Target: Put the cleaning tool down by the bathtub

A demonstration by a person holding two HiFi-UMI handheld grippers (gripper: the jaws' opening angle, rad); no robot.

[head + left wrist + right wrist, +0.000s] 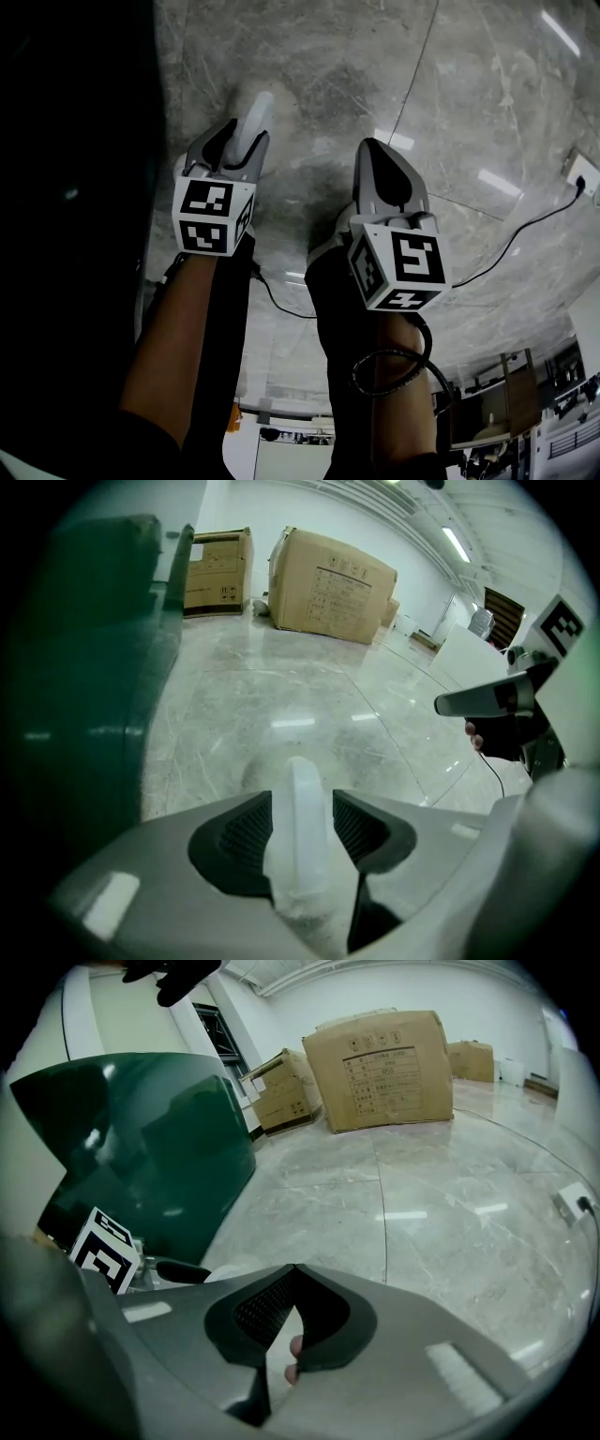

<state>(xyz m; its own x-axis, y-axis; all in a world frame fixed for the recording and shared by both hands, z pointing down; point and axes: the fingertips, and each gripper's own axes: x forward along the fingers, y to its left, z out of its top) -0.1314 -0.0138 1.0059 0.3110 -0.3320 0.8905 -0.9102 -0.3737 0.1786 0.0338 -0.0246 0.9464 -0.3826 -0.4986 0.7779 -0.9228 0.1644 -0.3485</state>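
The cleaning tool (256, 114) is a white, slightly translucent plastic handle; my left gripper (242, 142) is shut on it and holds it above the marble floor. In the left gripper view the cleaning tool (304, 832) stands up between the two dark jaw pads, its rounded end past the left gripper (302, 803). The dark green bathtub (84, 677) rises just to the left; the bathtub (141, 1147) also fills the left of the right gripper view. My right gripper (377, 155) hovers beside the left one, shut and empty; the right gripper (292, 1276) has its jaw tips touching.
Cardboard boxes (333, 574) stand at the far wall, another box (217, 560) behind the tub. The grey marble floor (375, 66) spreads ahead. A floor socket (581, 172) with a black cable (525, 230) lies at the right.
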